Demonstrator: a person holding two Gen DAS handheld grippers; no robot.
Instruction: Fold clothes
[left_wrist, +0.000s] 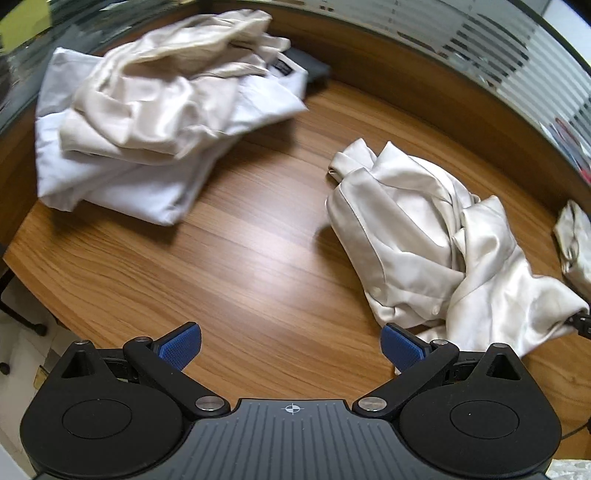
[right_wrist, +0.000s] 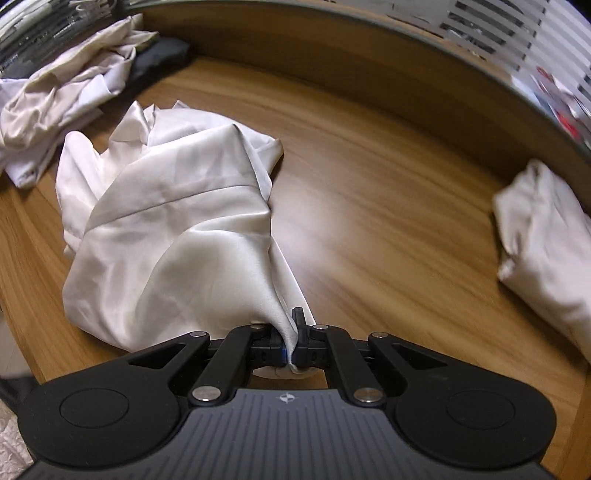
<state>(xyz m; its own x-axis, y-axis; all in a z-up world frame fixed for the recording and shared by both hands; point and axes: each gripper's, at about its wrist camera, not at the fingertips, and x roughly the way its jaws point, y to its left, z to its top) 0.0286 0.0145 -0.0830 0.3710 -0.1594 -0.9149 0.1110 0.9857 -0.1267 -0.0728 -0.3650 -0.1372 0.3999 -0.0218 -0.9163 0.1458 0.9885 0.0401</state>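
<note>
A crumpled cream satin shirt lies on the wooden table. My right gripper is shut on a pinch of its near edge, and the cloth trails away to the upper left. In the left wrist view the same satin shirt sits at the right, with buttons showing along its near hem. My left gripper hangs open over bare wood just left of that shirt, its blue pads wide apart with nothing between them. The right gripper's tip shows at the shirt's right corner.
A pile of rumpled white and cream garments lies at the far left of the table, with a dark cloth under its back edge. Another pale folded garment rests at the right. A glass partition with blinds stands behind.
</note>
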